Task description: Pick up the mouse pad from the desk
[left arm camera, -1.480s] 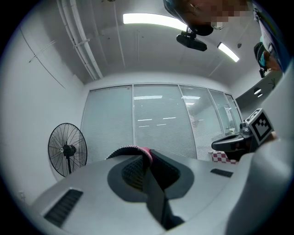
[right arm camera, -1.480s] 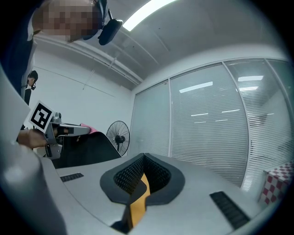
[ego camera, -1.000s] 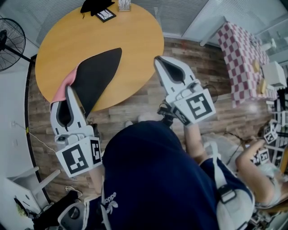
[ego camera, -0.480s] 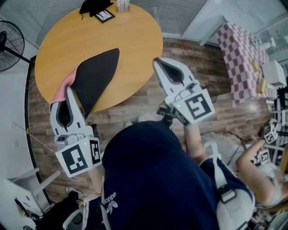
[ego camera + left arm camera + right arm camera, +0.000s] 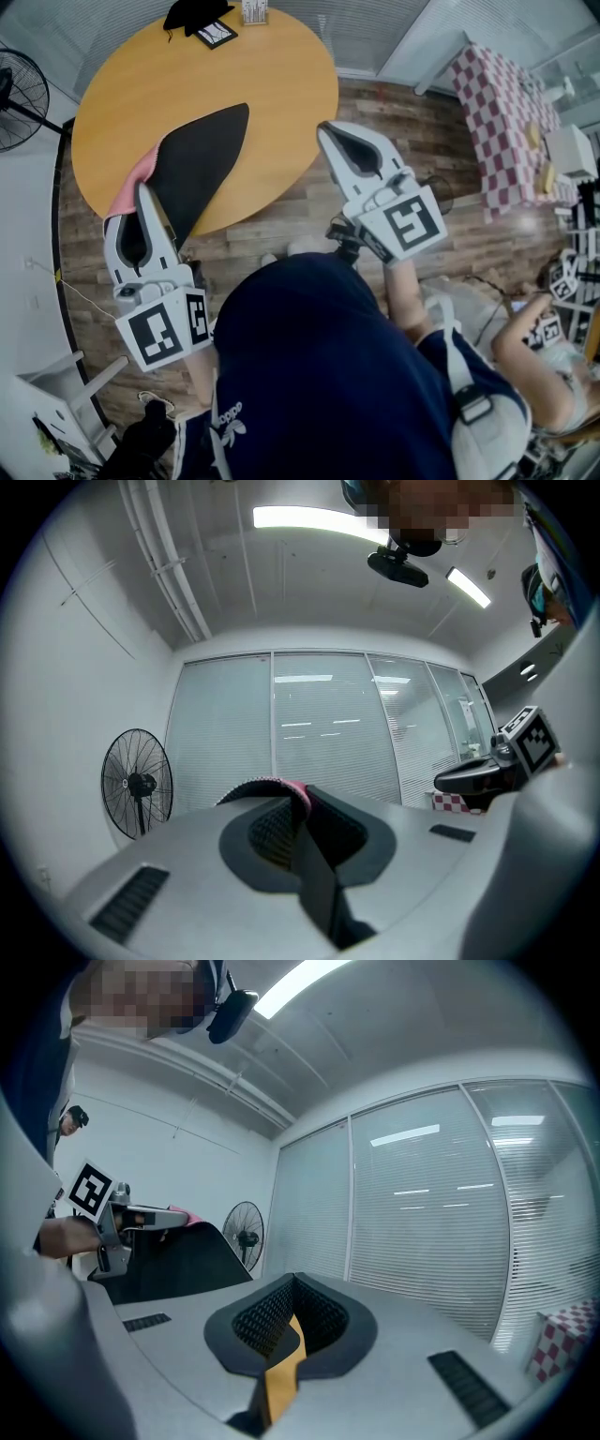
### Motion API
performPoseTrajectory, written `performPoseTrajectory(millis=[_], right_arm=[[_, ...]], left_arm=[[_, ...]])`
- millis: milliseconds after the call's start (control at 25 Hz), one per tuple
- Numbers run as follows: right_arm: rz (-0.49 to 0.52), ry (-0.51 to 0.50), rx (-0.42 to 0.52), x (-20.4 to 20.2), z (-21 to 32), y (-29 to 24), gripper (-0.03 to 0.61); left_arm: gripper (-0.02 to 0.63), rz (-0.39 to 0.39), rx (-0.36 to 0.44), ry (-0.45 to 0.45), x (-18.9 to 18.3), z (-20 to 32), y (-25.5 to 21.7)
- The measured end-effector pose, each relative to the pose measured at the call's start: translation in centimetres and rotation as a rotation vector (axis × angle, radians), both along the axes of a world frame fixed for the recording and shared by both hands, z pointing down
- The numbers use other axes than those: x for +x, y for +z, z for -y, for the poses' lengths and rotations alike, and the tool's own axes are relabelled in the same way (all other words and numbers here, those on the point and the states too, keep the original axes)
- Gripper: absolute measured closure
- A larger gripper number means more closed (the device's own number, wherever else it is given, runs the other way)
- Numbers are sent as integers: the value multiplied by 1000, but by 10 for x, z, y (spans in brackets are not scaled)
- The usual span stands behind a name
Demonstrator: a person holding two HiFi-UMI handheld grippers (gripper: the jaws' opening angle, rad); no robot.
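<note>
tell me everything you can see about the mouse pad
The mouse pad is a thin, flexible sheet, black on one face, pink on the other, tapering to a point in the head view. The left gripper is shut on its near edge, where it curls and shows pink. It hangs tilted over the left part of the round wooden table; whether its far tip touches the tabletop is unclear.

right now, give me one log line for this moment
left tool: shut on pad | pad: near edge raised above desk | right tool: shut, empty
</note>
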State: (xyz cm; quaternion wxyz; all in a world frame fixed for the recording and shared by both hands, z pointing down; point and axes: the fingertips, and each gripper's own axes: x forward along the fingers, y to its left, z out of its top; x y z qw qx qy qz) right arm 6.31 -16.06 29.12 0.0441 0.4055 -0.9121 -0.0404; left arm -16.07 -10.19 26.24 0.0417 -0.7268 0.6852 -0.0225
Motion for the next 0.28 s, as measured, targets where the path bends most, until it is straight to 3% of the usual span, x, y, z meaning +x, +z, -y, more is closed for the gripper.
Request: performPoseTrajectory(millis=[280], right_arm=[[-7,-1,-4,0,1,3,575]], left_arm=[[595,-1,-2,-2,-1,2,2]])
